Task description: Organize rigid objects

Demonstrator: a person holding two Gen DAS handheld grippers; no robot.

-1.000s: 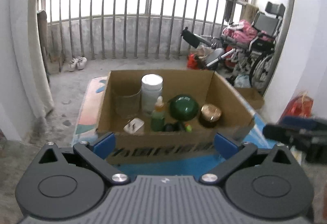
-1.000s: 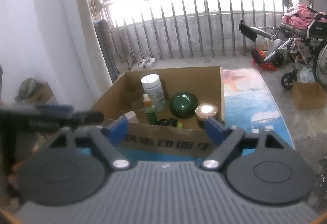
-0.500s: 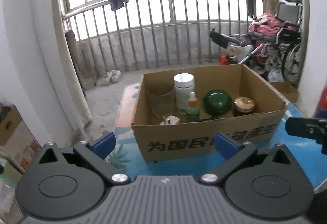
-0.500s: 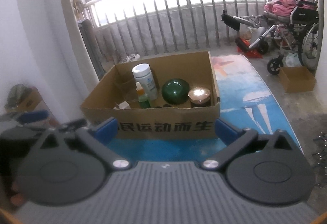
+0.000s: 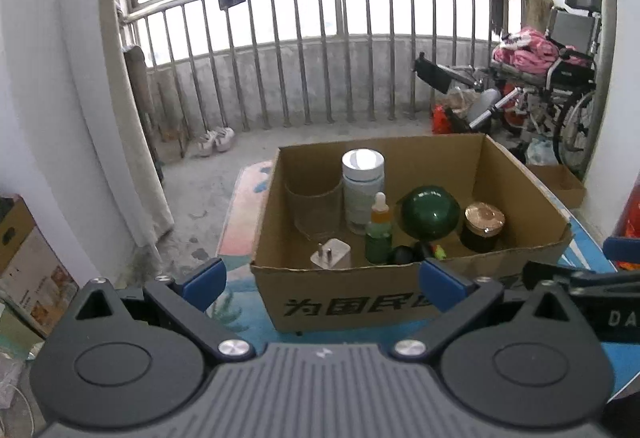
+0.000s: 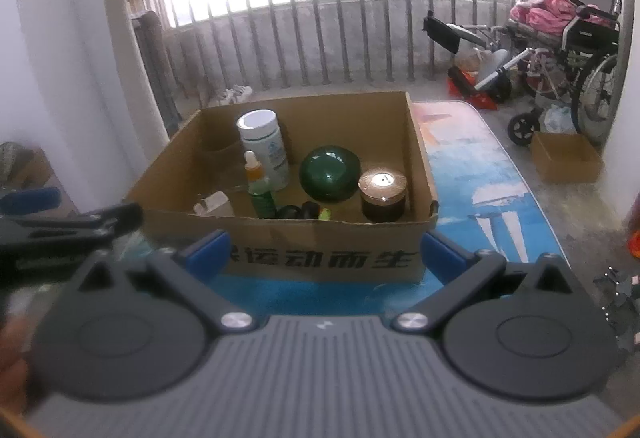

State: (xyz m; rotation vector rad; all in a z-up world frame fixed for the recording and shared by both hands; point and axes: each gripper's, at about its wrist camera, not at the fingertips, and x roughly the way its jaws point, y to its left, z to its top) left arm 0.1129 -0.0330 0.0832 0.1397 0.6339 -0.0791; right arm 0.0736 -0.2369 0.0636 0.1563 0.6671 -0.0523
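The cardboard box (image 5: 360, 302) is matt brown corrugated paper. Inside it, the green ball (image 5: 430, 212) shines glossy, the tumbler (image 5: 314, 212) is clear glass or plastic, and the white bottle (image 5: 362, 190) is smooth plastic. The railing (image 5: 304, 50) is dull metal; the floor (image 5: 200, 190) is rough concrete.

The box (image 5: 360, 302) front wall hides the small dark items (image 5: 404, 254); the wheelchair (image 6: 580, 38) runs off frame.

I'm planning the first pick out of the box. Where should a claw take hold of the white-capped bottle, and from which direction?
Grip the white-capped bottle around its wide white cap, coming straight down from above. It stands upright and is the tallest item in the cardboard box. The clear glass stands close on its left and the dropper bottle just in front, so a side approach would likely be crowded.
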